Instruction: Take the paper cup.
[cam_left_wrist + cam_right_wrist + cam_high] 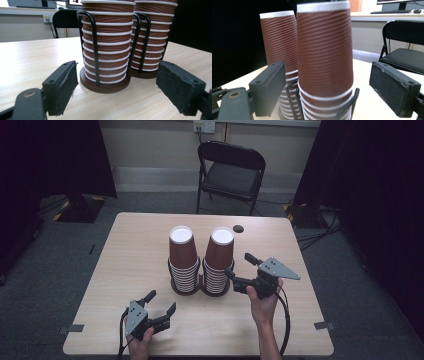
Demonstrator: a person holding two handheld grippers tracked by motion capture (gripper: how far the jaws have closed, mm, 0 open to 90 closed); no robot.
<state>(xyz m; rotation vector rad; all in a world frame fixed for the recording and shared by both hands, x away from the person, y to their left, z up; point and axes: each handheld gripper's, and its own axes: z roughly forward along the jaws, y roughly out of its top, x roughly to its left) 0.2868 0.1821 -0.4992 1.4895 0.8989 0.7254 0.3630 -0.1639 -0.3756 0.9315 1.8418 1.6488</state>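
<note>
Left gripper [161, 307] sat low near the table [135, 255] edge, jaws wide, holding nothing; left stack [183, 262] stood ahead of it, well apart. Right gripper [240, 266] was raised, jaws wide, with the right stack [218, 264] just ahead between its pads [394, 87], not touching. Both stacks sat upside down in wire racks [94, 42], side by side.

We see two upside-down stacks of brown ribbed paper cups [202, 257] in black wire holders [94, 45], upright between our parted grippers' reach, just ahead.
</note>
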